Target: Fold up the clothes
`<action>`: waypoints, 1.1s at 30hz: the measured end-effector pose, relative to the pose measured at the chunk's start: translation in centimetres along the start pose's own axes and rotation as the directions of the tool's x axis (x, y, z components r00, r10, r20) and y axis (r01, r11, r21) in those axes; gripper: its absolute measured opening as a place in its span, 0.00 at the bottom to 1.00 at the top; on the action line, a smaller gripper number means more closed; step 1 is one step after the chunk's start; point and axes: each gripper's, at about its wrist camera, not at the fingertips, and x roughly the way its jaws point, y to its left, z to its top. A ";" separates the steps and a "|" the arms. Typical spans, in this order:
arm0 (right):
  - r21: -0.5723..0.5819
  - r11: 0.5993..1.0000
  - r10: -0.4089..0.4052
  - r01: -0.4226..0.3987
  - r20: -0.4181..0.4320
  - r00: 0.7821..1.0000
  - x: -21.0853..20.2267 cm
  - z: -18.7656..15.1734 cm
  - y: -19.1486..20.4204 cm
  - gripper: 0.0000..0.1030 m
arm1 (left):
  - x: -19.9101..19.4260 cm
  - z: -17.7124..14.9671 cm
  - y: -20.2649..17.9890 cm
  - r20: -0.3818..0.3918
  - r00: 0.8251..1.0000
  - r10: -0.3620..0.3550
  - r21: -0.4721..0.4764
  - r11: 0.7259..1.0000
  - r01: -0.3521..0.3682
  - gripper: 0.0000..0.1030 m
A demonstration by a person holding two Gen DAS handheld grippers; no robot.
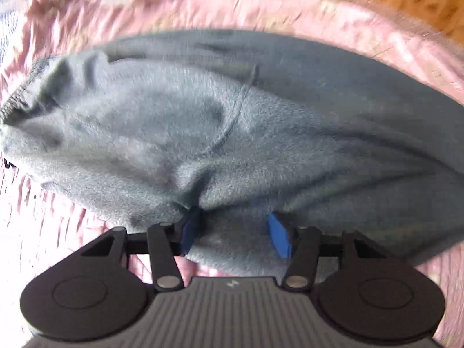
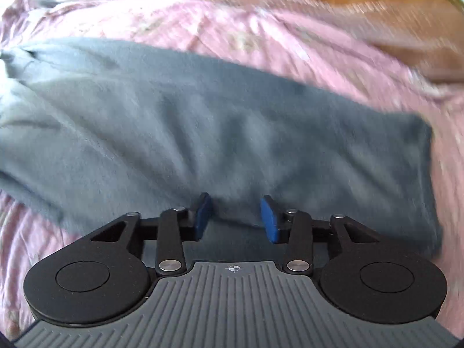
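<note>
Seemingly both grippers, left [image 1: 235, 232] and right [image 2: 235, 217], gape over grey garment [image 1: 203, 121]

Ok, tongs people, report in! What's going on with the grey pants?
Left tongs open, fleece bunched between the pads. Right tongs open, over cloth, gripping nothing. Grey pants lying on pink bedsheet. Nothing in the way.

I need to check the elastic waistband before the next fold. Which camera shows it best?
The left wrist view: the gathered waistband of the grey trousers shows at the left edge, though blurred. The right wrist view shows only plain grey cloth on the pink bedspread; no waistband is visible.
</note>
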 end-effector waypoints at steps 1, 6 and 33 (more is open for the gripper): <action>0.024 1.000 -0.002 0.002 -0.013 1.000 -0.5 -1.0 -0.7 0.47 | -0.5 -0.9 0.0 0.003 1.000 -0.005 0.013 1.000 0.005 0.54; 0.021 0.992 -0.117 0.121 -0.132 0.984 -1.9 0.2 -1.2 0.41 | -2.7 -1.7 2.6 0.006 0.994 -0.111 -0.055 0.992 0.111 0.51; -0.565 0.812 0.191 -0.148 0.017 0.981 12.2 30.1 40.6 0.00 | -0.1 2.1 16.2 0.084 0.992 -0.098 -0.162 0.981 0.110 0.56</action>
